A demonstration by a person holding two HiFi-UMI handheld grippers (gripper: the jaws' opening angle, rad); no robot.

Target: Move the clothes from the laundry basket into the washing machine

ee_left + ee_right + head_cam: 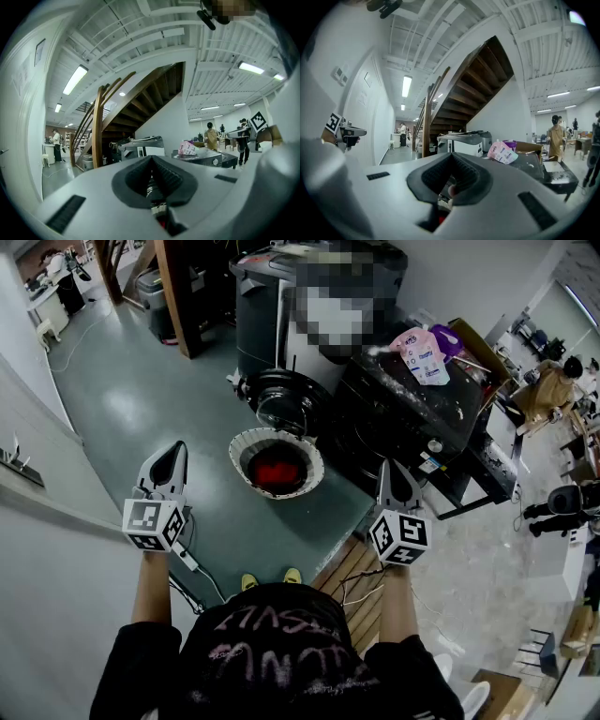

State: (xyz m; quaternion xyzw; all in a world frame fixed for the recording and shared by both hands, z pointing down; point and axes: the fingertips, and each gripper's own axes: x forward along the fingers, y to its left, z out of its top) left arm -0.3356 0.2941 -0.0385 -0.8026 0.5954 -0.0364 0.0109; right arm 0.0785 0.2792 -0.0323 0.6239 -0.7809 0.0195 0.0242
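Red clothes (275,472) sit in the white basket (236,460) on the floor, just beside the washing machine (258,329) and its open door (284,397). Short transfer. Left claw (176,450) and right claw (388,469) are pressed together, empty, level, flanking the basket. Likely pre-grab.

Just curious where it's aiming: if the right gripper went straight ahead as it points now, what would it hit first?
Most likely the grey machine ahead, though depth is hard to judge. The right gripper is held level, fingers shut, so it should pass above the basket on the floor.
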